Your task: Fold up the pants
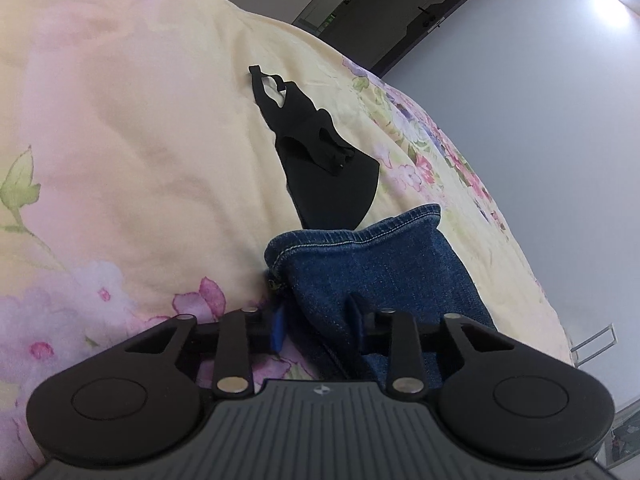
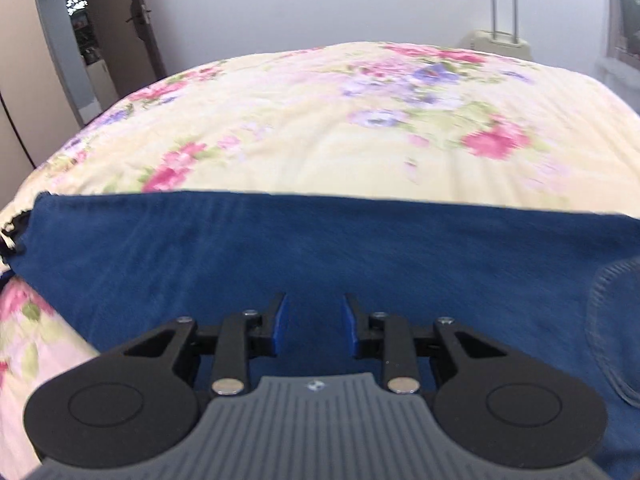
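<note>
Blue denim pants lie on a floral bedspread. In the left wrist view a stitched hem end of the pants (image 1: 372, 264) lies bunched just ahead, and my left gripper (image 1: 318, 324) has its blue-padded jaws apart with denim between them. In the right wrist view the pants (image 2: 320, 248) spread flat and wide across the frame, with a seam or pocket edge at the right. My right gripper (image 2: 314, 322) hovers over the denim with its jaws apart and nothing held between them.
A black garment with straps (image 1: 320, 160) lies on the bedspread (image 1: 140, 140) just beyond the denim. The bed's edge runs along the right, with a grey wall beyond. A doorway (image 2: 84, 40) and a suitcase handle (image 2: 504, 12) stand past the bed's far side.
</note>
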Available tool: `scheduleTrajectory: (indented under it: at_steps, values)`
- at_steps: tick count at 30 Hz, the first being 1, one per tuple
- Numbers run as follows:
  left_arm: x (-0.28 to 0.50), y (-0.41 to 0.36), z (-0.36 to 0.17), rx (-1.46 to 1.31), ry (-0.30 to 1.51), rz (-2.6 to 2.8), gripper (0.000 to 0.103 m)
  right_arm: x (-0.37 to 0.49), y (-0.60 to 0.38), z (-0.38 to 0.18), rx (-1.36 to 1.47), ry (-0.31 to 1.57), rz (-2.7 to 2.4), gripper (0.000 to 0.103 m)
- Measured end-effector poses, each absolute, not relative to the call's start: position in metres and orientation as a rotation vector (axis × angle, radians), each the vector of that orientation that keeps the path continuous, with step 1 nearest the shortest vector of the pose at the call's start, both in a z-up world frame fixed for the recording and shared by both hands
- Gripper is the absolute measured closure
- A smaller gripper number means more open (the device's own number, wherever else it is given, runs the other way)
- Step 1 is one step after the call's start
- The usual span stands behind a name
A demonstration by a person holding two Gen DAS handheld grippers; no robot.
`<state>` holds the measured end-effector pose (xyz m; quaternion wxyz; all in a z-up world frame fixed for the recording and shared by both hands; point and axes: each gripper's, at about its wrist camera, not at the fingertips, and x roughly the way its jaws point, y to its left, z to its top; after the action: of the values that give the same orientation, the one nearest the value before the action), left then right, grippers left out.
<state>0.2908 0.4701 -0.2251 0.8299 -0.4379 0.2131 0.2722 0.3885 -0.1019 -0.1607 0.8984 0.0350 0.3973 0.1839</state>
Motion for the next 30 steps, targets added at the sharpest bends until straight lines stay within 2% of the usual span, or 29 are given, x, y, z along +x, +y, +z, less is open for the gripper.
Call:
scheduleTrajectory:
  at_steps: [4, 8, 10, 12, 15, 18, 23, 30]
  values:
    - [0.290, 0.466, -0.211, -0.900, 0.431, 0.566, 0.092, 0.426, -0.055, -0.165, 0.084, 0.806, 0.442, 0.082]
    - [0.292, 0.461, -0.186, -0.831, 0.412, 0.545, 0.094, 0.467, -0.030, -0.180, 0.068, 0.819, 0.441, 0.086]
    - [0.296, 0.455, -0.172, -0.778, 0.408, 0.536, 0.094, 0.479, -0.027, -0.194, 0.079, 0.864, 0.418, 0.093]
    - [0.300, 0.447, -0.155, -0.730, 0.397, 0.529, 0.095, 0.488, -0.030, -0.207, 0.091, 0.899, 0.416, 0.094]
    - [0.307, 0.425, -0.124, -0.631, 0.376, 0.508, 0.095, 0.479, -0.041, -0.199, 0.123, 0.909, 0.419, 0.091]
    - [0.317, 0.385, -0.092, -0.483, 0.355, 0.479, 0.095, 0.452, -0.058, -0.176, 0.139, 0.886, 0.447, 0.089]
    - [0.338, 0.275, -0.045, -0.095, 0.320, 0.402, 0.095, 0.388, -0.115, -0.152, 0.238, 0.879, 0.449, 0.089]
    - [0.358, 0.113, -0.042, 0.273, 0.320, 0.265, 0.095, 0.320, -0.197, -0.150, 0.349, 0.875, 0.385, 0.086]
